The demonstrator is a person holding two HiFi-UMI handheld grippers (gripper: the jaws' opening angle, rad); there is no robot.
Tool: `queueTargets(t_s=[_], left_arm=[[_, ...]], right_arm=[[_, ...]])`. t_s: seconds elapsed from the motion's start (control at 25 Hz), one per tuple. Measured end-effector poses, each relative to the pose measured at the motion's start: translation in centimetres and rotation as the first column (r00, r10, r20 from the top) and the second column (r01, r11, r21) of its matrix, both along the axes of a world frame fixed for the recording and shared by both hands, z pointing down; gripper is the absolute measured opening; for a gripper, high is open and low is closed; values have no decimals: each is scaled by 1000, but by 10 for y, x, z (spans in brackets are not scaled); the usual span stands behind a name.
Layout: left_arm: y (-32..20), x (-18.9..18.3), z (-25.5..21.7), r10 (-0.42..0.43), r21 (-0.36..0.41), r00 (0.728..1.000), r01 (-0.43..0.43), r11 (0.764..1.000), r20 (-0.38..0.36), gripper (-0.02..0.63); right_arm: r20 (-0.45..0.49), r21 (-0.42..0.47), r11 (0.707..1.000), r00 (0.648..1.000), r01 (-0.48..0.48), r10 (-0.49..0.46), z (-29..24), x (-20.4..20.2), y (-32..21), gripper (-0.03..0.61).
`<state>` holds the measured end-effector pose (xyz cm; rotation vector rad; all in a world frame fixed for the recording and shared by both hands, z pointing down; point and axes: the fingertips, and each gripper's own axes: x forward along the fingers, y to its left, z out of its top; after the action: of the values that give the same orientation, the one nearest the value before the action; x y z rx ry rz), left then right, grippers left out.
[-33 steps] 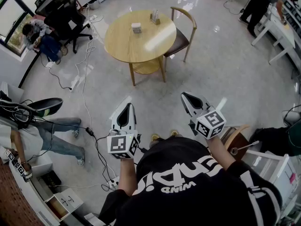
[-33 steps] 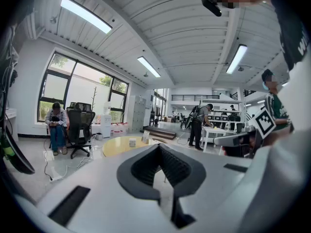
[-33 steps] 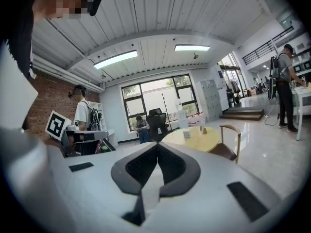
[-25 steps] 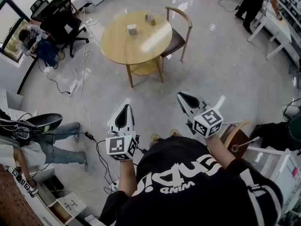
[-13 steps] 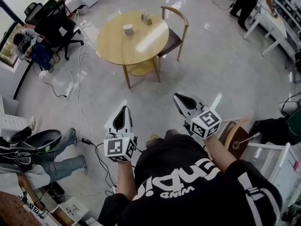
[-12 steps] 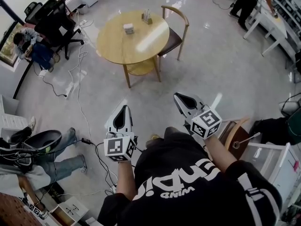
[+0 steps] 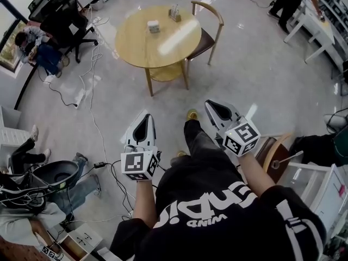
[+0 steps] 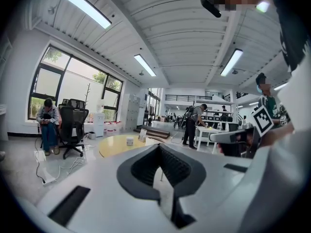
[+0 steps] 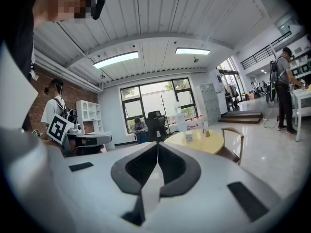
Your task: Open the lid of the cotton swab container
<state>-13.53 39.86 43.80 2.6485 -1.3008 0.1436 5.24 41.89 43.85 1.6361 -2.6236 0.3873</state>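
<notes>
A round wooden table [image 7: 142, 47] stands several steps ahead on the shiny floor. On it sit a small white container [image 7: 153, 26] and a small upright stand [image 7: 175, 12]. The same table [image 8: 116, 145] and container [image 8: 129, 141] are far off in the left gripper view. They appear again in the right gripper view, table [image 9: 210, 142] and container [image 9: 188, 136]. My left gripper [image 7: 148, 115] and right gripper [image 7: 209, 104] are held at waist height, far short of the table. Both are shut with nothing between the jaws, as the left gripper [image 8: 159, 146] and right gripper [image 9: 157, 145] views show.
A wooden chair [image 7: 209, 32] is tucked at the table's right. Cables [image 7: 92, 118] trail over the floor at left. A seated person [image 7: 33, 42] and an office chair [image 7: 68, 15] are at the far left. White desks [image 7: 318, 26] stand at right, a stool [image 7: 274, 155] near my right arm.
The person holding the grippers has stepped forward: one leg now shows between the grippers, and the floor clutter at left has slid down the view. Both grippers stay shut.
</notes>
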Motion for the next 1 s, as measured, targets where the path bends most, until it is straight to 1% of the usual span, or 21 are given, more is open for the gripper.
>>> queueTargets(t_s=[0.36,1.0], left_arm=[[-33,-6,4,1,1,1000,-1,1000,3,8],[-110,6,9,8,3,1000,-8,1000,1,8]], right_arm=[[8,7,1000,1000,-3,3,5,-6,-36,3],[25,15,1000,1000,-9,9,15,2,-117,3]])
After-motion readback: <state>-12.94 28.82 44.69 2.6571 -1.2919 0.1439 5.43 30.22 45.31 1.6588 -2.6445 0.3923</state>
